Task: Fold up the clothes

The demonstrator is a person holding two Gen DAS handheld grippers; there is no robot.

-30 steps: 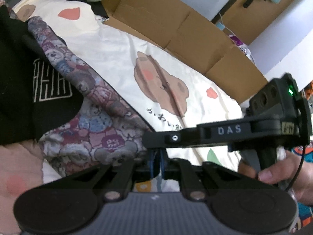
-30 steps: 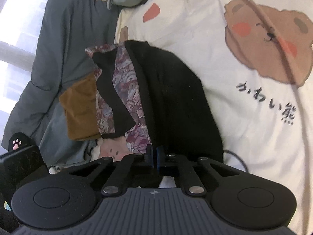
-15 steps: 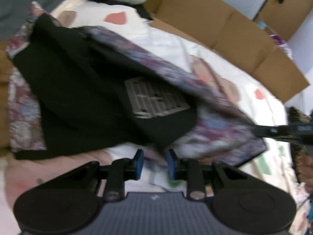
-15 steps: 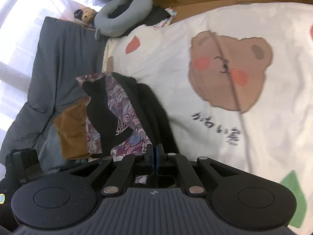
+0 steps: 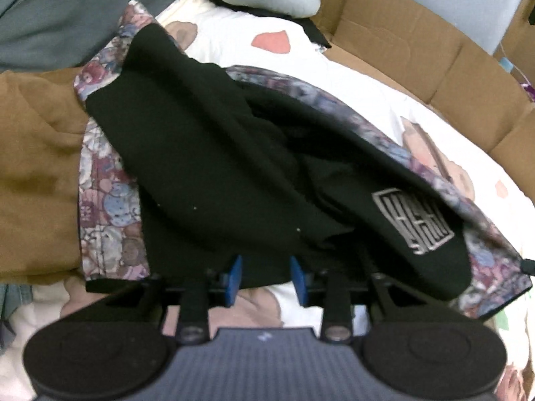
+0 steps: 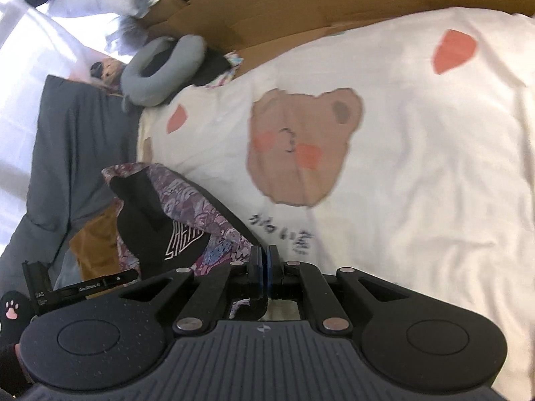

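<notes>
Left tongs (image 5: 265, 275) now spread, having let go. Right tongs (image 6: 264, 260) still pinch the bear-print garment (image 6: 214, 230) corner. Garment doubled over black shirt (image 5: 234, 173) on the bed (image 6: 418, 167); fold mid-way.

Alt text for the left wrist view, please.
The open left gripper faces a black garment with a patterned bear-print lining and grey logo, lying half-folded on a cream bear-print bedsheet, beside a brown garment.

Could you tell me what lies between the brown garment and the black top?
A bear-print cloth, in the left wrist view.
</notes>
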